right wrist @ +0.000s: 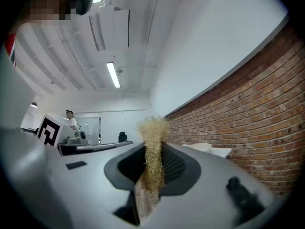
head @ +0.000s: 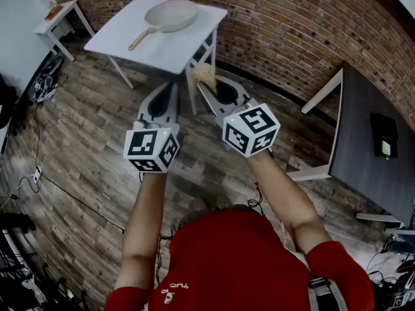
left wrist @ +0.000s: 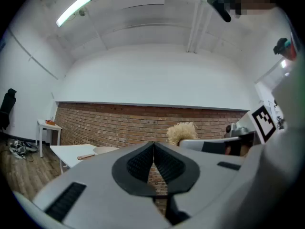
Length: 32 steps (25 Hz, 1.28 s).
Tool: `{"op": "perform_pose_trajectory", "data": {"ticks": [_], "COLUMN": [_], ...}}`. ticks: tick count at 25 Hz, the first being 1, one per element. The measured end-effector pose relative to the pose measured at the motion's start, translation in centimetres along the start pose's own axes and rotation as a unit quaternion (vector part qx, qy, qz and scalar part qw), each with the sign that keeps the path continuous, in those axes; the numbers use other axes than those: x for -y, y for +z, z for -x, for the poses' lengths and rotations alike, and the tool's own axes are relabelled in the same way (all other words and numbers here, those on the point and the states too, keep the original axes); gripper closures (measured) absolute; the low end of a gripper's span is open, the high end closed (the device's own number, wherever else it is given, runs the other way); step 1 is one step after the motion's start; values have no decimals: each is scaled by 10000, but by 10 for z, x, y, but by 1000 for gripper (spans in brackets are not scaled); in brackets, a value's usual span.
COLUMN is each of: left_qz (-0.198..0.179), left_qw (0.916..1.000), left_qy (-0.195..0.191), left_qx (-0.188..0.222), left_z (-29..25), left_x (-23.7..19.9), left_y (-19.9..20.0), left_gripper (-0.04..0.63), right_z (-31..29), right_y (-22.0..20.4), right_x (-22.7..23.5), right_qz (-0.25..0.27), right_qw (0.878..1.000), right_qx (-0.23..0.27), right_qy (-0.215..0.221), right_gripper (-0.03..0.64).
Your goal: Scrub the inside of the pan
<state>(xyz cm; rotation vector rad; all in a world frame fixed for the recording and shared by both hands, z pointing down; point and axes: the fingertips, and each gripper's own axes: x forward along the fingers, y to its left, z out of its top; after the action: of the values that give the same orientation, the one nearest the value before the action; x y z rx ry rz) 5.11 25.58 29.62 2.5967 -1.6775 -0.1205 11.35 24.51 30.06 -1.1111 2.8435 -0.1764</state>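
A beige pan with a wooden handle lies on a white table against the brick wall, well ahead of both grippers. My left gripper is held in the air over the floor, jaws shut with nothing between them. My right gripper is beside it, shut on a straw-coloured scrubber that sticks out past the fingertips. From the left gripper view the pan and the scrubber both show. Neither gripper touches the pan.
A small white side table stands at the far left. A dark desk is at the right. Cables lie on the wooden floor at the left. A person stands far off in the right gripper view.
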Motion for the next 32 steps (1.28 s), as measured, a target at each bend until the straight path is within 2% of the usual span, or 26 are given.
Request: {"op": "perform_pose_trajectory", "data": {"ticks": [18,32], "left_qz": [119,86], "left_qw": [9999,9999], "left_qy": [85,43], "left_qx": [17,122], "left_z": [2,4], "left_x": [-16,-76], "left_y": [0,9], "left_gripper": [580,580], "right_z": [-12,-58], "right_y": [2,-1], "right_x": [-2,-14], "right_qz": [-80,47], "right_qw": [9999,9999], "right_qx": [61,8], "right_qy": [57,-153], "right_gripper": [531,531]}}
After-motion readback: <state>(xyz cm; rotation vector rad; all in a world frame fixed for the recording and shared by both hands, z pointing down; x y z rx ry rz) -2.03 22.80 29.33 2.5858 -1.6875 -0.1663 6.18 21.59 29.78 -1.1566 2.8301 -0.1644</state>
